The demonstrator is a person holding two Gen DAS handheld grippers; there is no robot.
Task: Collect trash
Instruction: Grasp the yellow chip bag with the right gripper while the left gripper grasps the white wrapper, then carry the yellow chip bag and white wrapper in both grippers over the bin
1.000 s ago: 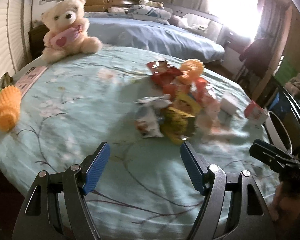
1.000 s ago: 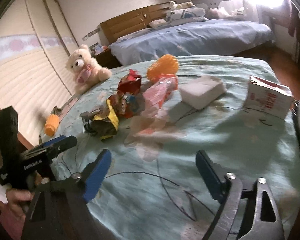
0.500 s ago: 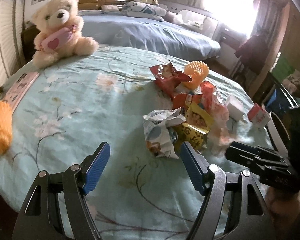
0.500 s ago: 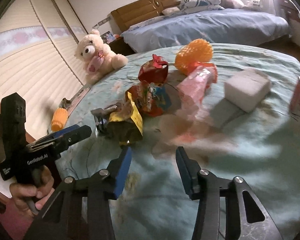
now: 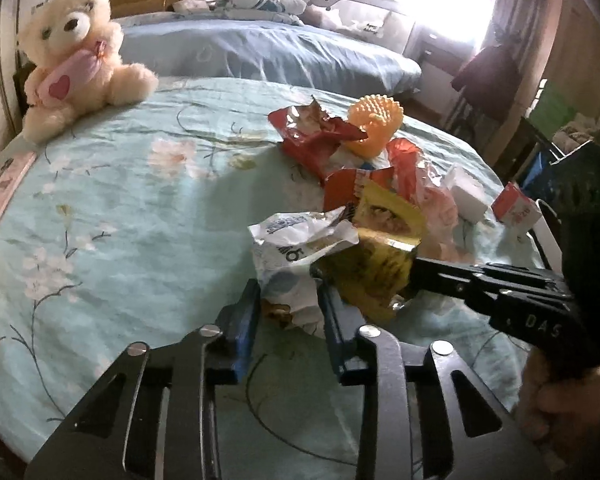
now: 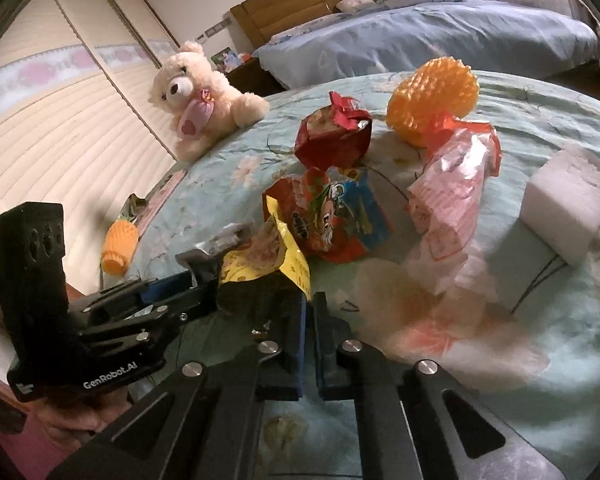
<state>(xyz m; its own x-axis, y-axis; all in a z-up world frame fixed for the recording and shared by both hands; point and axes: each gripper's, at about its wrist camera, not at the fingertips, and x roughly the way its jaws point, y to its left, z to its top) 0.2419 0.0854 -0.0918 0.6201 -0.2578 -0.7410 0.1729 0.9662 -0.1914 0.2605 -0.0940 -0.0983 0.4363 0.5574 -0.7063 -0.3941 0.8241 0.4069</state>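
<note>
Currently the left gripper pinches the white wrapper at lower centre; the right gripper has its jaws nearly together on the yellow wrapper. Judged: collection just starting. The red bag, cartoon packet and pink bag lie uncollected mid-frame on the floral bedspread. Teddy bear upper left; bin not identifiable.

Teddy bear sitting at bedspread edge; orange spiky ball, white block lying nearby; red-white carton standing beyond.
</note>
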